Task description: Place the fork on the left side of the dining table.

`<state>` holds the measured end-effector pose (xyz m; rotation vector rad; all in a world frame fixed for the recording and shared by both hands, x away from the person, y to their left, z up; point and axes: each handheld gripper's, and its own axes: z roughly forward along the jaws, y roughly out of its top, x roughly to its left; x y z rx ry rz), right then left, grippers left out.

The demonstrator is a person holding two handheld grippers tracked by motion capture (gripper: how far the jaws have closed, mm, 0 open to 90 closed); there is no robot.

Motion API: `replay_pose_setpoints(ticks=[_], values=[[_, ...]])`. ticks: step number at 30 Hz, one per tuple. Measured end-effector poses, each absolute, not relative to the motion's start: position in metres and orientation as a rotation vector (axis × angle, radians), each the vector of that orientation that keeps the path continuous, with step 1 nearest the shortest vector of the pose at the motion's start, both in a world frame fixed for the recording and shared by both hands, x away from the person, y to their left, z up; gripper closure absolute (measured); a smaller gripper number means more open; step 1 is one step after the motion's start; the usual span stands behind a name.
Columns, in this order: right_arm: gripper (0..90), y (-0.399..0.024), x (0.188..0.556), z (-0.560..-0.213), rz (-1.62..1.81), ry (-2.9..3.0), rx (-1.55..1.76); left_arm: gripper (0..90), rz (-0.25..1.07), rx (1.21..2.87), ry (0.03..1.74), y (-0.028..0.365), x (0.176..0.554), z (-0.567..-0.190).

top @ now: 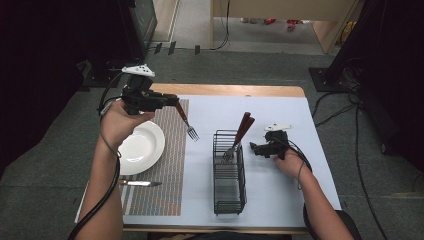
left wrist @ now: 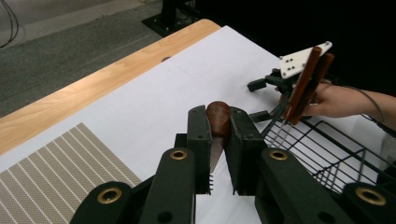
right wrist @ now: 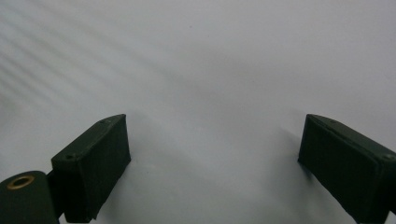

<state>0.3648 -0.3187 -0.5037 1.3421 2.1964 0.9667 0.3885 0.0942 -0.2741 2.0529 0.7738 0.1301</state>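
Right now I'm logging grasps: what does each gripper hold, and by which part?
Left gripper clamps a fork by its brown handle end; right gripper open, empty.

A glossy brown wooden handle on the metal fork is clamped in the matt black left gripper, while black wire basket, smooth white sheet and glossy plate are seen nearby.

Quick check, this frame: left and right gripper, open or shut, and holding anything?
Left gripper: shut on the fork by its brown handle, lifted above the placemat.
Right gripper: open, holding nothing, jaws wide apart over the white table cover.
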Motion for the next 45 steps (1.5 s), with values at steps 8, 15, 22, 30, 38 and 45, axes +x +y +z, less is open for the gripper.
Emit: replay_pose_setpoints(ticks=[8, 15, 22, 30, 38, 45], values=[[8.1, -0.319, 0.365, -0.504, 0.965, 2.196, 1.342, 81.9, 0.133, 2.039, 0.804, 0.101, 0.408, -0.278], [8.1, -0.319, 0.365, -0.504, 0.965, 2.195, 1.342, 81.8, 0.151, 2.019, 0.807, 0.107, 0.421, -0.275], [8.1, -0.319, 0.365, -0.504, 0.966, 2.195, 1.344, 81.8, 0.189, 1.983, 0.848, 0.120, 0.438, -0.277], [8.1, -0.319, 0.365, -0.504, 0.965, 2.196, 1.343, 81.8, 0.206, 1.953, 0.913, 0.138, 0.455, -0.292], [8.1, -0.319, 0.365, -0.504, 0.964, 2.196, 1.343, 81.8, 0.248, 1.926, 0.999, 0.157, 0.465, -0.306], [8.1, -0.319, 0.365, -0.504, 0.964, 2.196, 1.345, 81.8, 0.286, 1.886, 1.093, 0.171, 0.474, -0.317]])
